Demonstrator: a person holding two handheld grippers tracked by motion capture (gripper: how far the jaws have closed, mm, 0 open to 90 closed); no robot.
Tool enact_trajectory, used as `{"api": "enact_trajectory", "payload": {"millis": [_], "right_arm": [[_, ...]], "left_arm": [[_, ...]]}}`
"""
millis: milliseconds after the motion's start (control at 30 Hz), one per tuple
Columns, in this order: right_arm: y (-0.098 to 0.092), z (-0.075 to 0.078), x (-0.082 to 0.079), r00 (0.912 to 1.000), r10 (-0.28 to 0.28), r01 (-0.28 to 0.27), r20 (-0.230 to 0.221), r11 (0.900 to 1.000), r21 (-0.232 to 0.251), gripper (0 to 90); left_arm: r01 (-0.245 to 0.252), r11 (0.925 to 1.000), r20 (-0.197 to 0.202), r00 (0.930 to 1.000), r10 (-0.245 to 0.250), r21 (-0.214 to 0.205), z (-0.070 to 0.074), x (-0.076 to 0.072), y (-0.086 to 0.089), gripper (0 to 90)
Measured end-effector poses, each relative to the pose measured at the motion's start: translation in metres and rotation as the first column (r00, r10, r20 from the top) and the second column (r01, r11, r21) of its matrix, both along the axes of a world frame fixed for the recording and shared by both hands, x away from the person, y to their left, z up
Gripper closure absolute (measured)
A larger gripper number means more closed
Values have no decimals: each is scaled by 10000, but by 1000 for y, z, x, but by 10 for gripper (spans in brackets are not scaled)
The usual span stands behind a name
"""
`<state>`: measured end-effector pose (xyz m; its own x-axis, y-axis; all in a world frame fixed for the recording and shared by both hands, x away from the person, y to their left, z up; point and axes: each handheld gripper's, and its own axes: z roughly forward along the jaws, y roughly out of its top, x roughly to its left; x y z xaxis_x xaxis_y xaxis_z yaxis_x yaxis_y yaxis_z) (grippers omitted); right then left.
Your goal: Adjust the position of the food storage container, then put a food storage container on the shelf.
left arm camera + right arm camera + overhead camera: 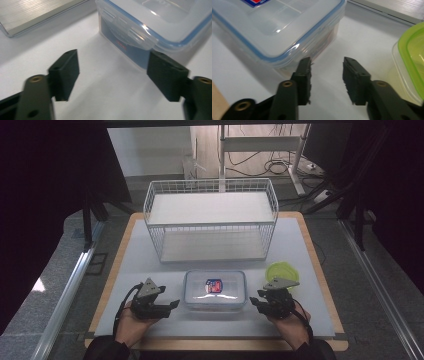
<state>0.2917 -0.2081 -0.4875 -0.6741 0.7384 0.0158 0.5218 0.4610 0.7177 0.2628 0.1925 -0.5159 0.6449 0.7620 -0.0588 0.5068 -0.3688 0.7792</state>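
A clear rectangular food box [215,290] with a blue-sealed snap lid and a red-and-blue sticker lies at the front middle of the white mat. My left gripper [170,306] rests on the mat at the box's left end and points at it. In the left gripper view its jaws [112,57] stand open with nothing between them, and the box's side latch [130,32] is just ahead. My right gripper [256,302] sits at the box's right end. Its jaws [327,61] are open and empty, close to the box's corner [274,27].
A small container with a lime-green lid [281,271] stands right behind my right gripper, at the right edge of its view [412,57]. A white wire shelf rack [210,220] takes up the back of the mat. The table's wooden edge [320,270] frames the mat.
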Motion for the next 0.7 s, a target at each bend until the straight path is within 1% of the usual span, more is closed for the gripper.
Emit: {"api": "enact_trajectory", "payload": {"millis": [33,133,233,300,400,467,533,600,700], "right_arm": [[-2,0,-2,10000,82,-82,41,10000,24,521],[-5,0,-4,9997,241,-242,50,9996,177,444],[-6,0,-5,9990,455,-456,42,9986,274,380],[-6,1,-5,9984,560,-562,79,9979,312,340],[-6,2,-3,9978,662,-664,51,9964,521,283],[-5,3,-3,9965,833,-832,15,9943,671,255],[-4,4,-3,9959,902,-901,25,9936,677,220],[-2,4,-1,9953,973,-970,-1,9923,768,195],[0,4,2,9949,1009,-997,-94,9912,876,144]], "left_arm": [[99,9999,-84,9999,-99,20,-1,0,1,191],[173,9998,-161,9997,-172,37,-2,0,2,123],[295,9995,-17,9996,-295,-87,-2,1,4,85],[418,9986,79,9991,-415,-317,-3,3,5,68],[466,9975,49,9989,-464,-531,-4,4,8,62],[442,9974,-66,9990,-447,-576,-3,5,8,62],[460,9975,-222,9986,-472,-540,-1,5,7,65],[549,9963,-452,9973,-579,-659,1,7,7,63],[732,9945,-582,9953,-777,-755,6,9,6,55]]}}
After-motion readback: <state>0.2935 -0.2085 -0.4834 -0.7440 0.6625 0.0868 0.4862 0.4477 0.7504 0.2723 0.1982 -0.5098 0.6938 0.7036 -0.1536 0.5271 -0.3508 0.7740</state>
